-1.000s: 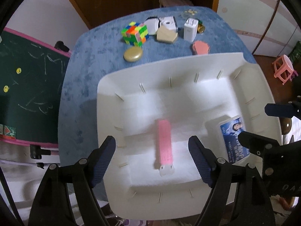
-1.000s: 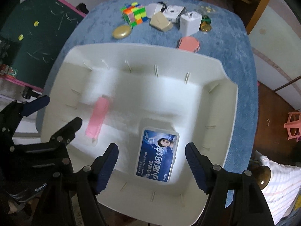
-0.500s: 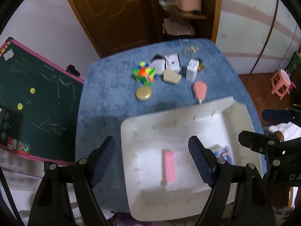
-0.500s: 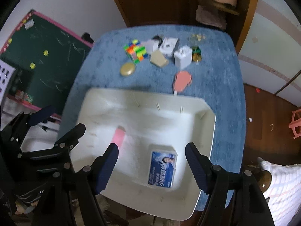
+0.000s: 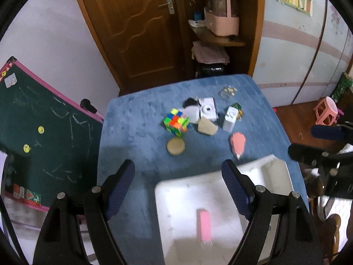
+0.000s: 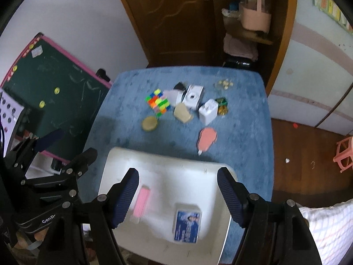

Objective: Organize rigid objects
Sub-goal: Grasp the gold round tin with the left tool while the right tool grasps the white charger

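A: Status on grippers?

B: left gripper [image 5: 177,190] spread wide, nothing between the pads, hanging above the near edge of the blue table [image 5: 136,132]. right gripper [image 6: 177,195] same: jaws apart, empty, over the white tray [image 6: 167,165].

A: Tray contents?

B: Two items. pink bar [image 5: 204,224] in the tray's left half, long axis running near-to-far, whitish tip at the near end. In the right wrist view it [image 6: 141,201] leans slightly right toward the far end. Blue-label box [image 6: 187,224] in the right half, long axis also near-to-far, label up.

A: Still on the table?

B: Loose cluster at the far side, well apart from the tray: colour cube [image 5: 176,122], gold disc [image 5: 175,146] just in front of it, beige wedge [image 5: 207,127], white charger [image 5: 229,119] upright, small white camera-shaped box [image 5: 207,111]. Pink paddle [image 5: 237,143] lies nearest the tray, narrow tip pointing at the tray's far rim, not touching.

A: Frame quality?

B: Blurred, fine detail unreadable.
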The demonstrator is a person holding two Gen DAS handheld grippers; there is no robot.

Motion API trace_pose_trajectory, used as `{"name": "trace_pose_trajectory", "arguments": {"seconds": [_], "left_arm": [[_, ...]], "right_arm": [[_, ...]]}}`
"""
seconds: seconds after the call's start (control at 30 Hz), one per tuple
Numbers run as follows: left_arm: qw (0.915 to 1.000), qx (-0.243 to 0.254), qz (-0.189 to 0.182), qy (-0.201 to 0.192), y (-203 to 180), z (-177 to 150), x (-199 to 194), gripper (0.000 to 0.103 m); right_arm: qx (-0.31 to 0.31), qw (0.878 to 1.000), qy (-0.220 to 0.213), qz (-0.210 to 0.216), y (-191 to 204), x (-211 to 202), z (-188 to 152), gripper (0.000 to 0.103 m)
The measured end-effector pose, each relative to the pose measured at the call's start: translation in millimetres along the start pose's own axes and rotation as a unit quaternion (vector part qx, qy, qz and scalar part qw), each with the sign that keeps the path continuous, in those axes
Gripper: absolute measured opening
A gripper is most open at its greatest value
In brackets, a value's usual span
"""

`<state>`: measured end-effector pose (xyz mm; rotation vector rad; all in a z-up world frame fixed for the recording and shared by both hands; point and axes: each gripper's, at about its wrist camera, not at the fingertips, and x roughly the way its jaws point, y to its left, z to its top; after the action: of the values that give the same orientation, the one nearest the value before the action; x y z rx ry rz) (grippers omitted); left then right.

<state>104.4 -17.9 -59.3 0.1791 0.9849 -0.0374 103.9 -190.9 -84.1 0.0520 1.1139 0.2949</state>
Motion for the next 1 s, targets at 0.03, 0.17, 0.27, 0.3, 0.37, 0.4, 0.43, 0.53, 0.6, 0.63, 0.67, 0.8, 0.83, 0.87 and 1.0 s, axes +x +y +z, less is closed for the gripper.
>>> {"name": "trace_pose_trajectory", "arguments": {"seconds": [0.03, 0.17, 0.27, 0.3, 0.37, 0.4, 0.43, 0.53, 0.6, 0.63, 0.67, 0.8, 0.83, 0.87, 1.0], "left_arm": [[1.0000, -0.004, 0.002, -0.003, 4.4, 6.4, 1.5, 0.083], [0.9996, -0.025, -0.005, -0.015, 25.1, 32.3, 10.3, 0.083], [0.9989, -0.042, -0.015, -0.011, 39.4, 49.1, 27.1, 0.085], [0.9987, -0.047, -0.019, -0.007, 42.5, 51.6, 33.0, 0.086], [0.9976, -0.060, -0.035, 0.009, 49.3, 57.4, 51.3, 0.086], [0.9966, -0.067, -0.044, 0.020, 52.1, 59.3, 62.4, 0.086], [0.9957, -0.073, -0.049, 0.030, 54.2, 60.5, 72.5, 0.086], [0.9921, -0.086, -0.064, 0.065, 58.3, 61.6, 107.0, 0.086], [0.9892, -0.091, -0.072, 0.089, 57.5, 59.9, 130.7, 0.086], [0.9877, -0.094, -0.076, 0.099, 56.6, 58.8, 141.5, 0.086], [0.9857, -0.097, -0.081, 0.112, 54.8, 57.0, 155.1, 0.086], [0.9815, -0.096, -0.082, 0.144, 47.5, 51.4, 191.2, 0.086], [0.9803, -0.095, -0.081, 0.153, 44.4, 50.5, 200.9, 0.086], [0.9793, -0.095, -0.082, 0.159, 42.6, 49.3, 207.8, 0.086], [0.9736, -0.095, -0.081, 0.191, 36.3, 43.7, 237.5, 0.086]], "right_arm": [[0.004, 1.000, -0.004, -0.002, -2.0, 0.0, 7.6, 0.074], [0.033, 0.999, -0.019, -0.012, -11.5, 2.8, 39.8, 0.074], [0.062, 0.998, -0.024, -0.011, -21.5, 12.3, 65.5, 0.074], [0.071, 0.997, -0.022, -0.011, -24.6, 18.1, 73.8, 0.074], [0.089, 0.996, -0.016, -0.010, -30.0, 31.5, 88.1, 0.074], [0.097, 0.995, -0.013, -0.009, -32.8, 39.9, 95.3, 0.074], [0.107, 0.994, -0.007, -0.013, -35.7, 50.0, 102.1, 0.074], [0.126, 0.992, 0.010, -0.022, -42.5, 80.1, 116.5, 0.074], [0.141, 0.989, 0.027, -0.025, -48.0, 102.0, 122.8, 0.074], [0.146, 0.988, 0.034, -0.027, -50.6, 113.0, 125.1, 0.074], [0.152, 0.987, 0.041, -0.033, -52.7, 123.0, 126.3, 0.074], [0.170, 0.982, 0.068, -0.050, -63.1, 164.0, 128.3, 0.074], [0.175, 0.980, 0.074, -0.051, -66.1, 172.6, 128.1, 0.074], [0.183, 0.978, 0.082, -0.052, -69.5, 183.4, 128.0, 0.074], [0.210, 0.971, 0.104, -0.052, -78.5, 213.7, 126.2, 0.074]]}}
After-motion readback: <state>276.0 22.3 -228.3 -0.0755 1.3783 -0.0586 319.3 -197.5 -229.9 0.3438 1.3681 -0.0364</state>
